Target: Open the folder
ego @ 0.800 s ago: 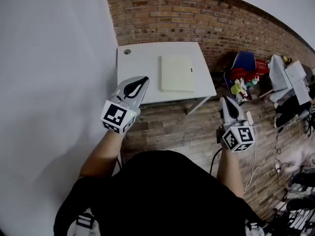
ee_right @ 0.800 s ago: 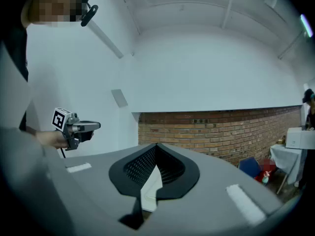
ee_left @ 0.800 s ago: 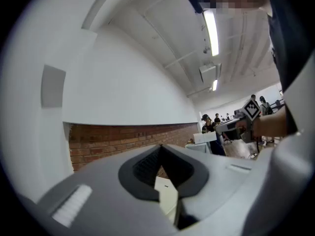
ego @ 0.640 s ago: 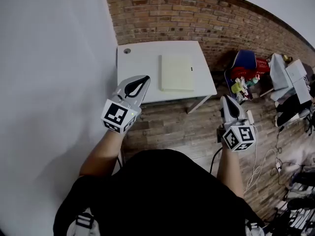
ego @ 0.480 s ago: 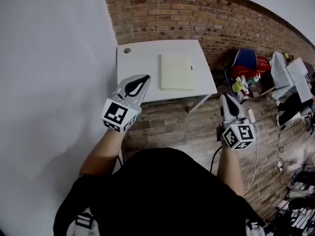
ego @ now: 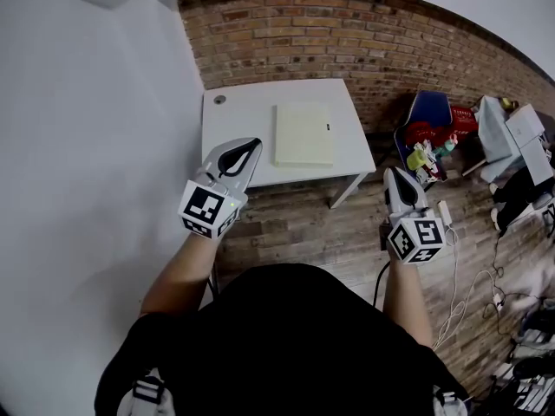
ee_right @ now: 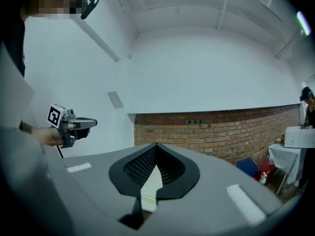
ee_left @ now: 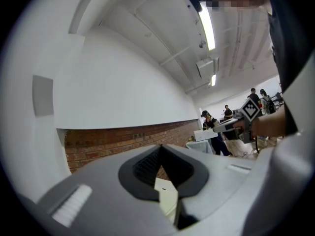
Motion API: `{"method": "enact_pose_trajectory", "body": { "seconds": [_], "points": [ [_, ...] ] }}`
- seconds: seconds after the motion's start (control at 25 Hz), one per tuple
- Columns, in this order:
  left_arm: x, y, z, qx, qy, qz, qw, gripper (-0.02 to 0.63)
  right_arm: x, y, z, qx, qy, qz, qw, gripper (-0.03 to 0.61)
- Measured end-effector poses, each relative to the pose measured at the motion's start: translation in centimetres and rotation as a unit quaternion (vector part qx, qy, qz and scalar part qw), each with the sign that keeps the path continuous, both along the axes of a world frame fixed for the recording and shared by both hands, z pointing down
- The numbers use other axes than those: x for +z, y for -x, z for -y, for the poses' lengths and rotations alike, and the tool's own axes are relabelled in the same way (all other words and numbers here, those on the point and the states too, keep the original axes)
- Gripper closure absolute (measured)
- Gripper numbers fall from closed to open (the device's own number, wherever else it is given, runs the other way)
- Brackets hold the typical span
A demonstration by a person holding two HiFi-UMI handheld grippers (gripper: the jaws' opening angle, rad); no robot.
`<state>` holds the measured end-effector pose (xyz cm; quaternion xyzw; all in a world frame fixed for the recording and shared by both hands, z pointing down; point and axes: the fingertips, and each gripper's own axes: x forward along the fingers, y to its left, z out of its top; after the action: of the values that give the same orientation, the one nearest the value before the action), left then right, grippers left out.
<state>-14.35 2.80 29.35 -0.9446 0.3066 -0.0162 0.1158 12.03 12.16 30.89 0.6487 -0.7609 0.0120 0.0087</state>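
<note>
The cream folder (ego: 303,134) lies closed and flat on the right half of the white table (ego: 238,115). Since the earlier frames, table and folder have slid slightly left in the head view, while both grippers have kept nearly their places. The left gripper (ego: 250,146), jaws together and empty, hangs over the table's near left corner. The right gripper (ego: 393,174), also closed on nothing, hangs beyond the table's near right corner.

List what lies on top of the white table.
A pale folder lies flat and closed on the white table; a small round cap sits near a corner. Anything inside the folder is covered.
</note>
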Motion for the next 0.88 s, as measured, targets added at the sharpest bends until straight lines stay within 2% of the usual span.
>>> {"method": "enact_pose_trajectory", "body": {
  "seconds": [0.4,0.88],
  "points": [
    [2.0,-5.6,-3.1,-0.001,0.015,0.018,0.9997,0.612,1.6,-3.9,-1.4,-0.038,0.006,0.016,0.999,0.583],
    [3.5,-5.0,0.6,-0.010,0.026,0.014,0.9995,0.612,2.6,-2.8,2.8,-0.046,0.015,0.014,0.999,0.583]
  ]
}}
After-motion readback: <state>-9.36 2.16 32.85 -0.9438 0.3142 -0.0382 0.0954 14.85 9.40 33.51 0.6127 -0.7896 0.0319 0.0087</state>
